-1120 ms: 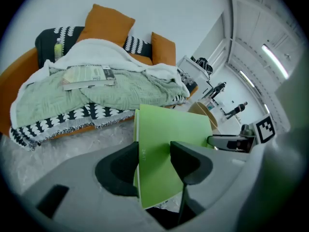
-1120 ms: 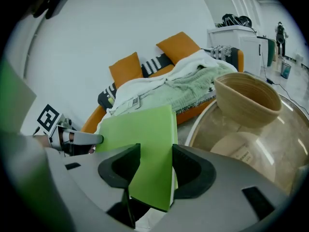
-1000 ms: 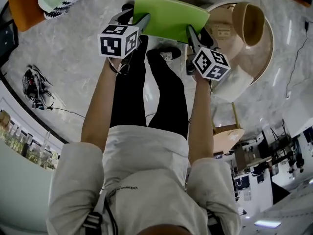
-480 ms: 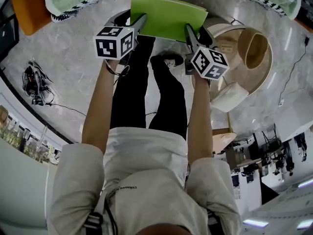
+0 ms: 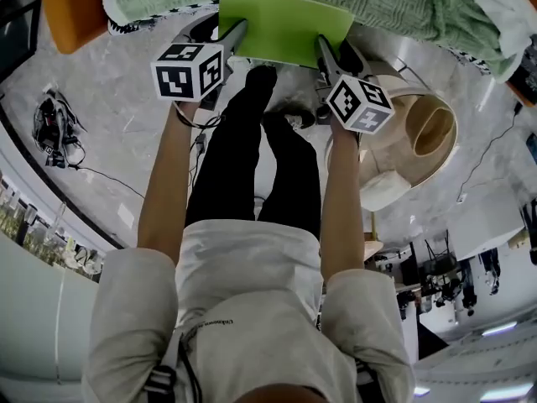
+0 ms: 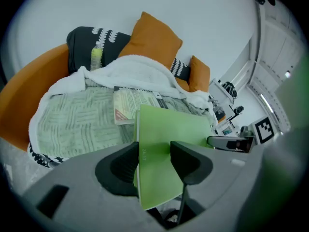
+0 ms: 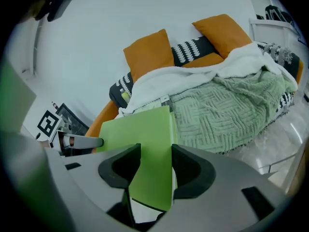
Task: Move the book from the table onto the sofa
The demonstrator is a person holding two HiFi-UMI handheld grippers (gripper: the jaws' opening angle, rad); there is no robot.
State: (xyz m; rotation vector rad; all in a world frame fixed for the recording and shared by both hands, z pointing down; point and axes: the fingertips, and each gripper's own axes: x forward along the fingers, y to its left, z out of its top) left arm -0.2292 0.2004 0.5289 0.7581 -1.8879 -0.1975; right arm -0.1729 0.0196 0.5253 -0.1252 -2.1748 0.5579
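Observation:
A thin green book is held flat in the air between both grippers, its far edge over the sofa's front. My left gripper is shut on the book's left edge. My right gripper is shut on its right edge. The orange sofa lies just ahead, covered by a green woven blanket and a white blanket. Each gripper view shows the opposite gripper's marker cube at the book's far side.
A magazine and a small bottle lie on the sofa among orange and black-white cushions. A round wooden table with a wooden bowl stands to my right. Cables lie on the marble floor at left.
I have walked toward the sofa with the book in both grippers. The sofa and its blanket now fill more of the top of the head view; the round table has dropped back to the right.

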